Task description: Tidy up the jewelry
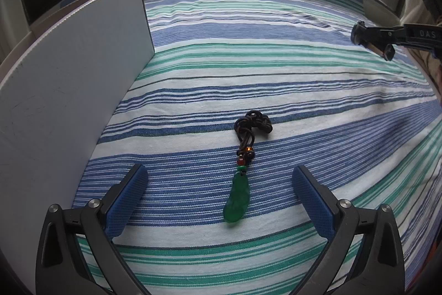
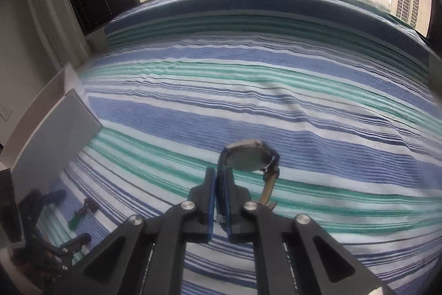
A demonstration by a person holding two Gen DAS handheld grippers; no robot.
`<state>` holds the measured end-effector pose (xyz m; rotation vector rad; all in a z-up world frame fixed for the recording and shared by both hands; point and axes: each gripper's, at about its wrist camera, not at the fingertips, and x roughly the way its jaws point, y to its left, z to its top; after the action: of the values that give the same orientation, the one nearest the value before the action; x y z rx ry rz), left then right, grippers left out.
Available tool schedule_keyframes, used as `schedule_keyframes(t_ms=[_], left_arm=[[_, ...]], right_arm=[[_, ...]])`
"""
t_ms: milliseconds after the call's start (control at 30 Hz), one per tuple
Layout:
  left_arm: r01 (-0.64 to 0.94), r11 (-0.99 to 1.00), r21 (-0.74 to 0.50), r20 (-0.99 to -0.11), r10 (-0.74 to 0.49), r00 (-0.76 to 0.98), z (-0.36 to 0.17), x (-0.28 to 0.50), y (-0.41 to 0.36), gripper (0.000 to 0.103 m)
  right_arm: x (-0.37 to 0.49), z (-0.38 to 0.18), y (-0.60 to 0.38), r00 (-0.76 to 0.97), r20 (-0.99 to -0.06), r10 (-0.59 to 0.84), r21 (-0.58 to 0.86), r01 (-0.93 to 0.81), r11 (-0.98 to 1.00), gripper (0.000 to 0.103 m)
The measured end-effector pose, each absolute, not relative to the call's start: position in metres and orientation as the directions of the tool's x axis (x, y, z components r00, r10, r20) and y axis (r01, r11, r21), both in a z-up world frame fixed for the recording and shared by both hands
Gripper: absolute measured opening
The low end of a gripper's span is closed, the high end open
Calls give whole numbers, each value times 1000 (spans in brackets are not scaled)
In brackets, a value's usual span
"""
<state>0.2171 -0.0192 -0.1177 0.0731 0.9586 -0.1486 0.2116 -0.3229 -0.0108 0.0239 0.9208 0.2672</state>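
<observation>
- Striped bedding in blue, green and white was spread before a high-rise window, with one white board laid at its left.
- One jade pendant on a dark cord lay between the spread fingers of the left gripper, seemingly lined up for grasping.
- One wristwatch was held aloft by its strap in the clenched right gripper, probably for carrying.

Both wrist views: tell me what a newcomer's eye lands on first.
The green pendant on its dark knotted cord lies on the striped bedcover, between the open left gripper fingers. The right gripper holds a wristwatch by its strap above the cover. A white board lies left.
</observation>
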Motion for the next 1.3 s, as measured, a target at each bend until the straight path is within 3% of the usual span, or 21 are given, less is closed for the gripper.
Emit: schedule_keyframes(t_ms=[467, 500, 567, 600, 633, 667, 733, 1100, 1233, 1300], left_arm=[[174, 985, -1, -848, -93, 522, -114, 226, -22, 100], [179, 984, 0, -851, -94, 516, -113, 228, -23, 94], [210, 978, 5, -848, -108, 519, -107, 228, -30, 69], [229, 973, 8, -848, -115, 517, -105, 228, -34, 45], [246, 969, 14, -848, -119, 517, -103, 228, -38, 12], [257, 966, 23, -849, -117, 515, -103, 229, -41, 6], [257, 966, 12, -846, -127, 518, -100, 227, -44, 5], [200, 920, -336, -714, -388, 583, -12, 155, 13, 4], [174, 893, -414, -638, -422, 644, 44, 109, 54, 4], [127, 907, -402, -609, -368, 703, 72, 84, 81, 4]], right_arm=[[89, -11, -333, 611, -697, 374, 329, -191, 925, 6], [86, -12, -333, 613, -694, 379, 334, -192, 923, 6], [75, -10, -334, 618, -685, 386, 345, -191, 919, 6], [70, -8, -336, 622, -682, 385, 346, -189, 919, 6], [65, -7, -337, 627, -680, 381, 345, -186, 920, 6], [61, -6, -338, 631, -678, 377, 343, -183, 921, 6], [54, -4, -341, 642, -671, 370, 342, -175, 923, 6], [47, 3, -333, 658, -662, 357, 344, -156, 926, 6], [58, 18, -308, 653, -644, 400, 342, -222, 913, 6], [65, 30, -286, 646, -631, 429, 328, -279, 903, 6]])
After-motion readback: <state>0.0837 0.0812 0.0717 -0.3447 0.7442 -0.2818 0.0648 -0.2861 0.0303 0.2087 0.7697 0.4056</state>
